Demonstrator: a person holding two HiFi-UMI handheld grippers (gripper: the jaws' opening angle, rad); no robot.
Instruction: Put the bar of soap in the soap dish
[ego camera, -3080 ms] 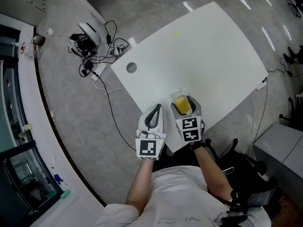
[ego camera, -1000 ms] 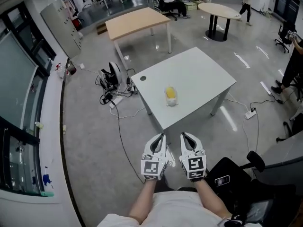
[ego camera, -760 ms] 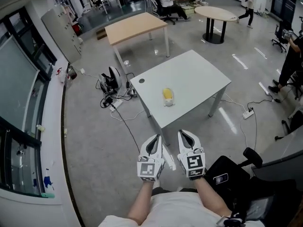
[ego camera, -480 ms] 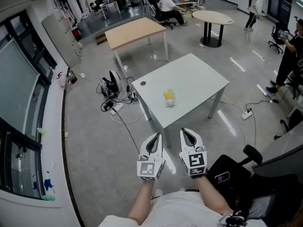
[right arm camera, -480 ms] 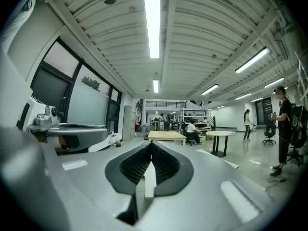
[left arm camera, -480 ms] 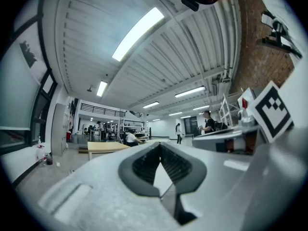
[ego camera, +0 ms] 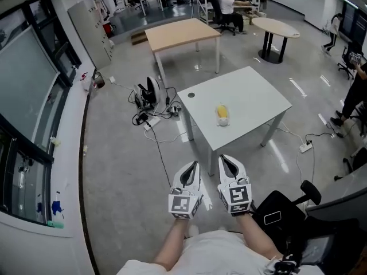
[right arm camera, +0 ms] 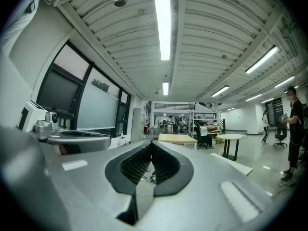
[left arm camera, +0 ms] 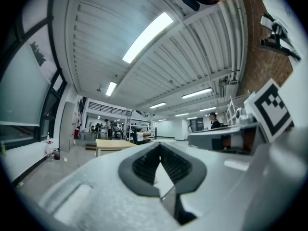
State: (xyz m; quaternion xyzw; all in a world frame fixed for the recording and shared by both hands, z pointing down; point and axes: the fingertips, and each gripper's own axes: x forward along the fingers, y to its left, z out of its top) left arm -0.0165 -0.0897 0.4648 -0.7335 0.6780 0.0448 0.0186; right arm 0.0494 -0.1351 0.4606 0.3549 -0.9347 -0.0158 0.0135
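Far off on the table [ego camera: 252, 96], soap [ego camera: 222, 113] is seen in its dish [ego camera: 222, 122]. Empty, the left tongs [ego camera: 192, 165] and right tongs [ego camera: 224, 159] are held closed; the soap could probably be dislodged only by a jolt.

Glossy grey floor [ego camera: 114, 153], white table [ego camera: 252, 93], wooden table [ego camera: 180, 33], round table [ego camera: 276, 27], left-side windows [ego camera: 28, 96], ceiling strip lights [right arm camera: 162, 28].

A soap dish [ego camera: 223, 121] sits on the white table [ego camera: 255, 93].

Left tongs [ego camera: 193, 165] and right tongs [ego camera: 224, 159], both closed, empty, side by side.
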